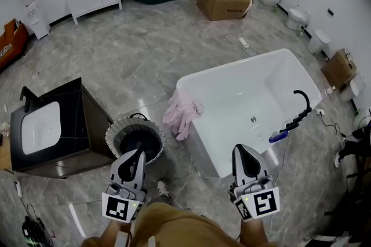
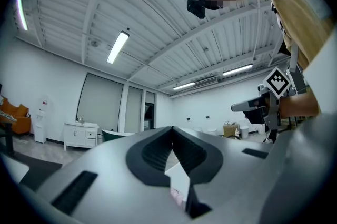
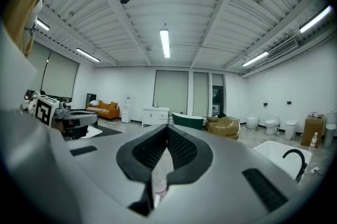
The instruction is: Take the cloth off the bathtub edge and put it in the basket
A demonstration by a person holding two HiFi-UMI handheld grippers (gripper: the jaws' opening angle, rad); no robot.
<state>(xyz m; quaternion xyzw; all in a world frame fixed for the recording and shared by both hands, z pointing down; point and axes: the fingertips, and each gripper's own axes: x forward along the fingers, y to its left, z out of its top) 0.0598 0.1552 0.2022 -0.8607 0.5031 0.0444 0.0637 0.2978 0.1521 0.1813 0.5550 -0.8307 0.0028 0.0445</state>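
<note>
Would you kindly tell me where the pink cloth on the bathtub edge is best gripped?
Grip the pink cloth at the bunched folds on the corner rim of the bathtub, coming from above on the basket side: the rest hangs down the outer wall, so it should lift off.

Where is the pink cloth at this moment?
Head view, centre: the pink cloth hangs over the left corner of the bathtub, just right of the round basket on the floor.
</note>
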